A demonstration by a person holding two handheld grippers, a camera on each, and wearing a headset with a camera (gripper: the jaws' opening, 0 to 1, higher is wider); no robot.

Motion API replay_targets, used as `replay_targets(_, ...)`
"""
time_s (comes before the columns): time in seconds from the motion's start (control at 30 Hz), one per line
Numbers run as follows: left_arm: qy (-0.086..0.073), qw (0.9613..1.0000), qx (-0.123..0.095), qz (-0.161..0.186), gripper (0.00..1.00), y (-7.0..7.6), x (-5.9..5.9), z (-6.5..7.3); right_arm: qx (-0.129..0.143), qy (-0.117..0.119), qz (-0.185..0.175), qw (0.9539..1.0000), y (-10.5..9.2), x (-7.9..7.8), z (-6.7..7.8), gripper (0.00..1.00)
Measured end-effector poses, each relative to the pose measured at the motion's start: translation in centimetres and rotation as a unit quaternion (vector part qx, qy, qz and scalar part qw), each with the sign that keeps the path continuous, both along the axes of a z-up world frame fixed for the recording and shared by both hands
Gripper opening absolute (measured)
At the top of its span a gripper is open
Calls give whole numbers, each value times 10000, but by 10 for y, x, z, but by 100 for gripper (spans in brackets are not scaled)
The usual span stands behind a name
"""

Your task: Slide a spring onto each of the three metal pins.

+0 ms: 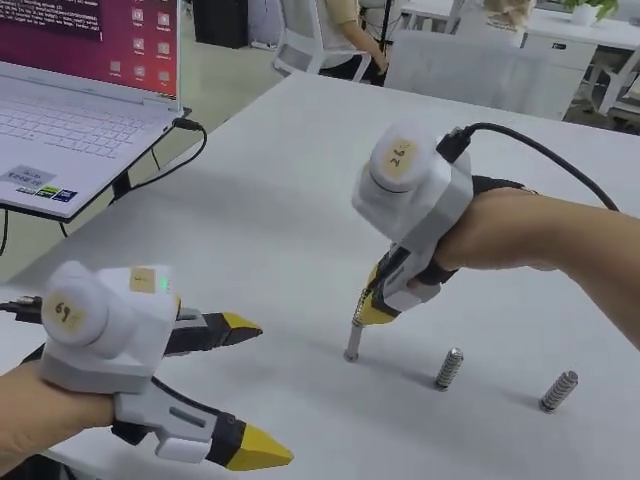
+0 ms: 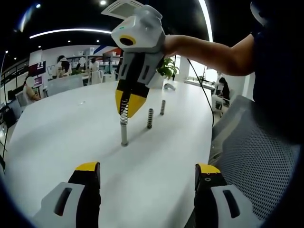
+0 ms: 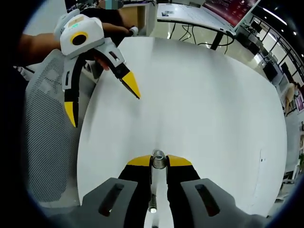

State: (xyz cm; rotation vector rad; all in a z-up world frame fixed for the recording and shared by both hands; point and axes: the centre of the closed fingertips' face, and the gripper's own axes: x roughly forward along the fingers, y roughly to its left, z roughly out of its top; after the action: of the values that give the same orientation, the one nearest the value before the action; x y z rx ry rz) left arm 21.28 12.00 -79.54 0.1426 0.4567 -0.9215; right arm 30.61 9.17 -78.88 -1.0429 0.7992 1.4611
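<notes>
A broad white table [image 1: 300,200] with a smooth matte top carries the work, and an open silver laptop [image 1: 70,130] with a magenta screen sits at its far left edge; the stickers on the laptop are too small to read. The left gripper [image 1: 262,390], a rounded white plastic body with black jaws ending in yellow wedge tips, is held low and nearly level, its jaws spread wide with nothing between them; a round sticker on it reads "69". The right gripper [image 1: 372,312], of the same build and marked "26", points steeply down from a bent wrist, its jaws pinched on a thin metal coil spring [image 1: 361,305]. The lower end of that spring meets the top of an upright grey metal pin [image 1: 353,342] near the table's middle. Beside it in a row stand two other pins [image 1: 449,368], each already sleeved in a ribbed coil.
</notes>
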Motion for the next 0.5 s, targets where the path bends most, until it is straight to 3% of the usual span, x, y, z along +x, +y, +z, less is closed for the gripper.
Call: replay_targets(0.5, 36, 10000, 5, -28, 76, 1, 0, -1, -135, 94, -26, 9999, 1, -2, -23, 9)
